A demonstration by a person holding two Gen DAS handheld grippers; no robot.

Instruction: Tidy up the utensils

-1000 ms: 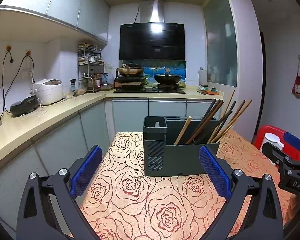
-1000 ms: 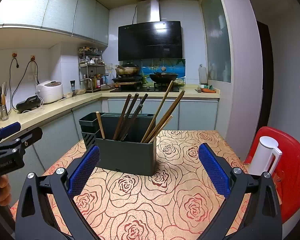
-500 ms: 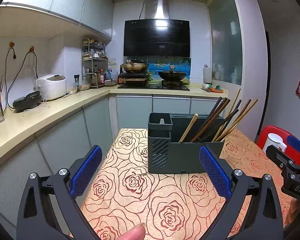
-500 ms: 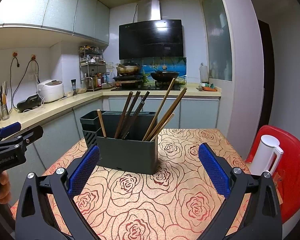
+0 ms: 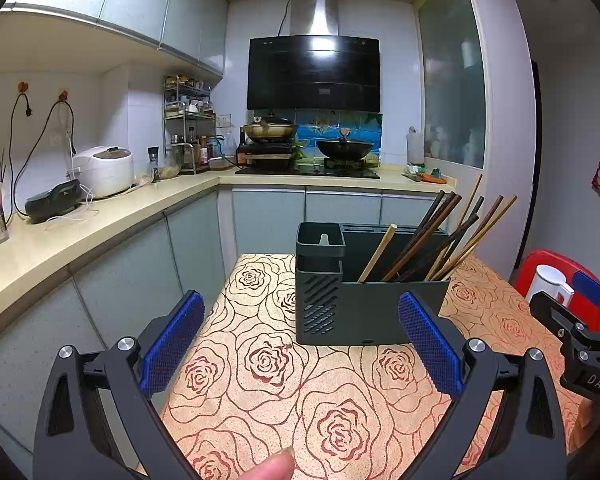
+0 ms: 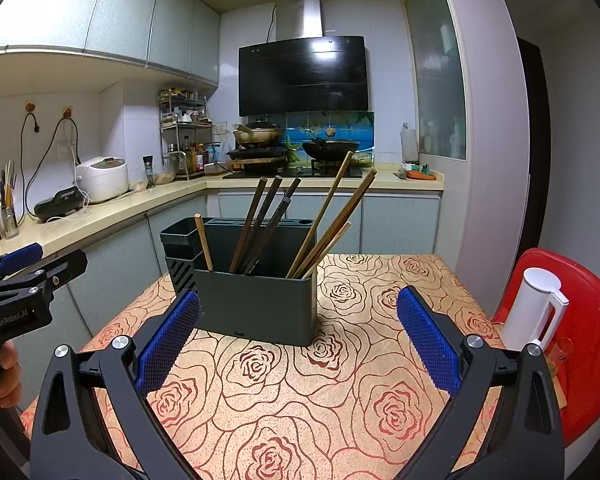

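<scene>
A dark grey utensil holder (image 5: 356, 312) stands on the rose-patterned table (image 5: 268, 384); it also shows in the right wrist view (image 6: 256, 304). Several wooden and dark chopsticks (image 5: 440, 236) lean in its wide compartment, also in the right wrist view (image 6: 284, 224). Its small left compartment (image 5: 320, 236) looks empty. My left gripper (image 5: 300, 344) is open and empty, held short of the holder. My right gripper (image 6: 298, 344) is open and empty, also short of the holder. Each gripper shows at the other view's edge: the right one (image 5: 580, 340), the left one (image 6: 20, 280).
A white kettle (image 6: 534, 308) sits on a red tray (image 6: 588, 344) at the table's right edge. A kitchen counter (image 5: 80, 224) with a rice cooker (image 5: 104, 170) runs along the left. A stove with pans (image 5: 308, 148) is at the back.
Both views have risen and drifted slightly, so the holder sits a little lower and further right in the left view. Both grippers stay open and empty.
</scene>
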